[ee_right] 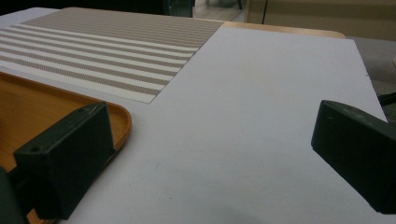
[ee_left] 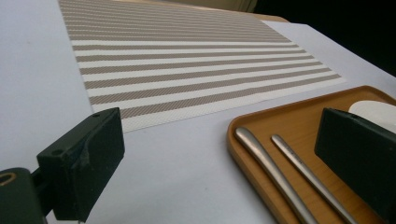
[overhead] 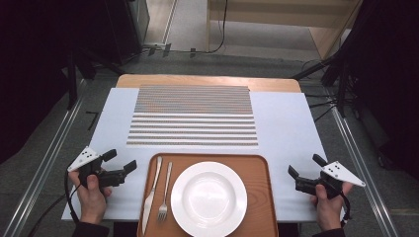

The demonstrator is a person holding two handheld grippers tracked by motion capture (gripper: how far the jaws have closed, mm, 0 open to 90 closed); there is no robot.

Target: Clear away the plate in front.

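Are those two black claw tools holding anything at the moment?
No. The left hand-held gripper and right hand-held gripper are both open and empty, either side of the brown wooden tray.

- One wooden tray [overhead: 257, 170], near the middle of the table.
- One white plate [overhead: 208, 198] on the tray.
- One knife [overhead: 150, 195] at the tray's left.
- One fork [overhead: 165, 193] just right of the knife.
- One striped placemat [overhead: 193, 116], farther off.
- Two grippers: left gripper [overhead: 121, 160], right gripper [overhead: 305, 165].

text: none legible | labels: none | brands: none | numbers: none | signs: none | checked: all three views
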